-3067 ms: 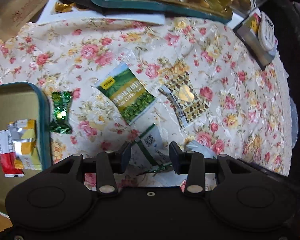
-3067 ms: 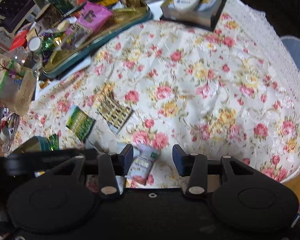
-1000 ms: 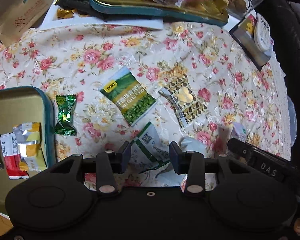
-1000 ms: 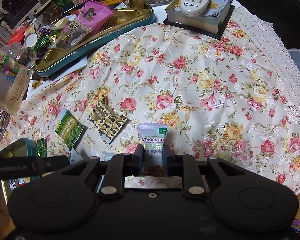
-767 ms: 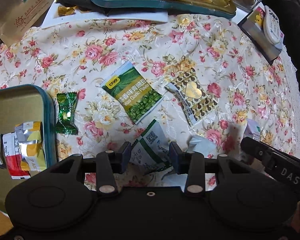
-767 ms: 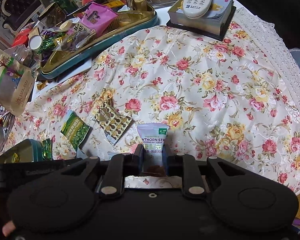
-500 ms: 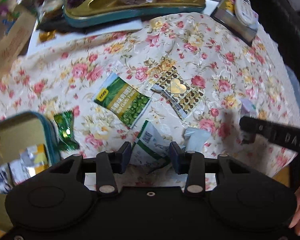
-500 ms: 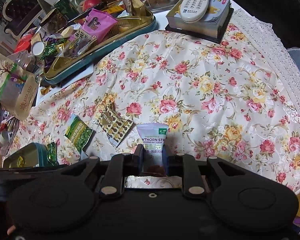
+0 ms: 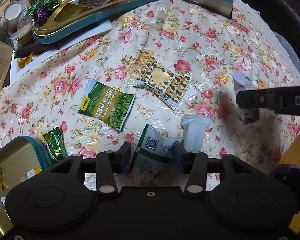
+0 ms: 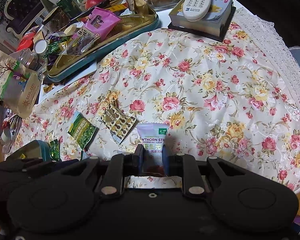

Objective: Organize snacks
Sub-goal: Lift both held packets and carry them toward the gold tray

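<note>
We find the right gripper (image 10: pixel 153 156) clamped on the hawthorn packet (image 10: pixel 153 140); left gripper (image 9: pixel 151 152) jaws opening around the white-green sachet (image 9: pixel 156 146) at lower centre. We advise lowering squarely before closing.

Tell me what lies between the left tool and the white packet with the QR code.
Nothing visible. The white packet with the QR code already sits between the opening jaws of the left tool. A pale blank packet lies just beside it to the right, outside the jaws.

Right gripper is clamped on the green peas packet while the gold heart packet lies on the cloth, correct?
Not quite. The right gripper is clamped on the purple hawthorn packet, as the right wrist view shows. The gold heart packet does lie on the cloth.
</note>
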